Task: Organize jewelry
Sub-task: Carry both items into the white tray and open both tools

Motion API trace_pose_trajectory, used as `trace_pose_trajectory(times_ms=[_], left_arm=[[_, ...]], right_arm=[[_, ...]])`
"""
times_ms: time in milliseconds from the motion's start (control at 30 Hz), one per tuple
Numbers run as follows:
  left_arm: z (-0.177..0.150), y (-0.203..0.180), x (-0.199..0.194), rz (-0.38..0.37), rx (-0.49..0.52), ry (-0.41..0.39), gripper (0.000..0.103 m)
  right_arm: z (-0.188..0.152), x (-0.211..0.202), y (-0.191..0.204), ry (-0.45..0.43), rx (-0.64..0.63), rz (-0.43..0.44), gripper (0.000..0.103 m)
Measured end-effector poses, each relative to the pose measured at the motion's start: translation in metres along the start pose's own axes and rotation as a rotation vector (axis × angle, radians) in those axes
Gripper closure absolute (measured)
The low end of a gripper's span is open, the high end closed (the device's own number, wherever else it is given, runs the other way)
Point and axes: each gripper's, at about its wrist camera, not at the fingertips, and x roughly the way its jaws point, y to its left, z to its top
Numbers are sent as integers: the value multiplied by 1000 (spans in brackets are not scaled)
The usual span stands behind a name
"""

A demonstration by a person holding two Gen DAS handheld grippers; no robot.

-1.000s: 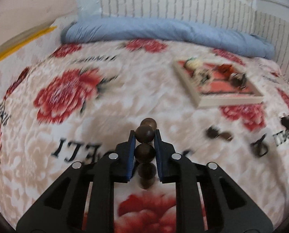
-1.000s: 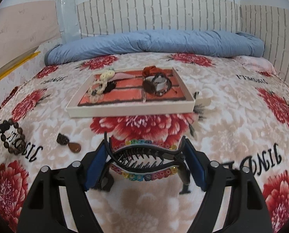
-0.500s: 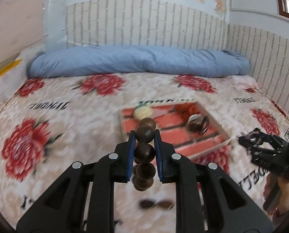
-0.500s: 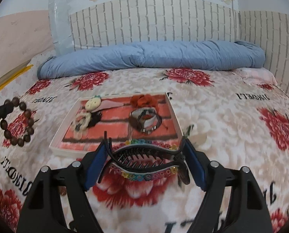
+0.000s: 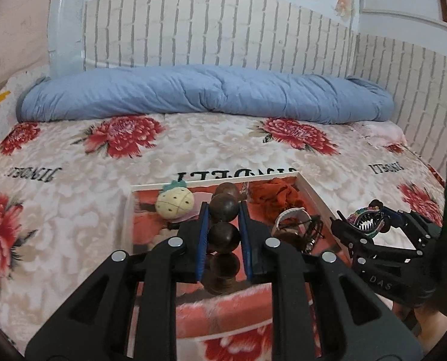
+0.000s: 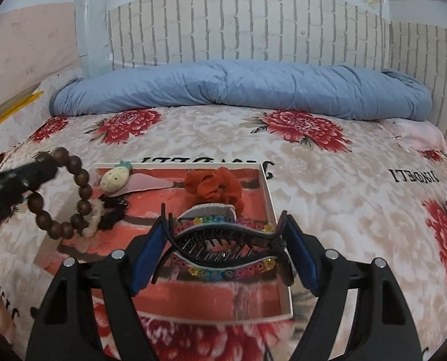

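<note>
My left gripper (image 5: 222, 210) is shut on a brown wooden bead bracelet (image 5: 223, 231), whose loop (image 6: 73, 198) hangs over the left side of the white-rimmed tray (image 6: 270, 192). My right gripper (image 6: 223, 234) is shut on a black claw hair clip (image 6: 223, 246) trimmed with rainbow beads, held above the tray's near right part. In the left wrist view the right gripper (image 5: 365, 219) with the clip (image 5: 368, 216) sits at the tray's right edge (image 5: 313, 192). The tray holds a cream strawberry-shaped piece (image 6: 113, 177), an orange scrunchie (image 6: 213, 185), a dark hair tie (image 6: 112, 213) and a watch (image 5: 295, 222).
The tray lies on a bed with a beige blanket printed with red flowers (image 6: 301, 126). A rolled blue duvet (image 6: 238, 87) runs along the brick-pattern wall behind. A person's hand (image 5: 431, 331) shows at the lower right of the left wrist view.
Both grippers have moved toward the tray, each with its item still held. The left one swung right, so the bracelet now hangs over the tray; the clip now hovers above it.
</note>
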Motion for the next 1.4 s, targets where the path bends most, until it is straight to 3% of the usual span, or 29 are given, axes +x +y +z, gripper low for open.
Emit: trace_pose_trajectory(times_ms=[400,867,933,1000,1133,1200,1400], left_arm=[[-30,-1,67,77,-11,59,85],[-53,11,77,89,6,103,84],[-53,9,75,101,23,90,75],[-53,5,72,119,49,78,58],[-53,4,65,140,65,50,39],[-54,8,62,147,58,45,27],[-63,19,48,169,62,51,21]], right_arm=[[3,60,-7,35,-28,-1,27],[-5,88,-10,66,-13,11,27],[-5,90,-9,79,-12,11,27],[-5,90,-9,80,-16,6,26],[-7,88,-8,83,-20,3,26],[-8,82,-10,76,-17,0,19],[-14,60,-10,45,-26,10,9]])
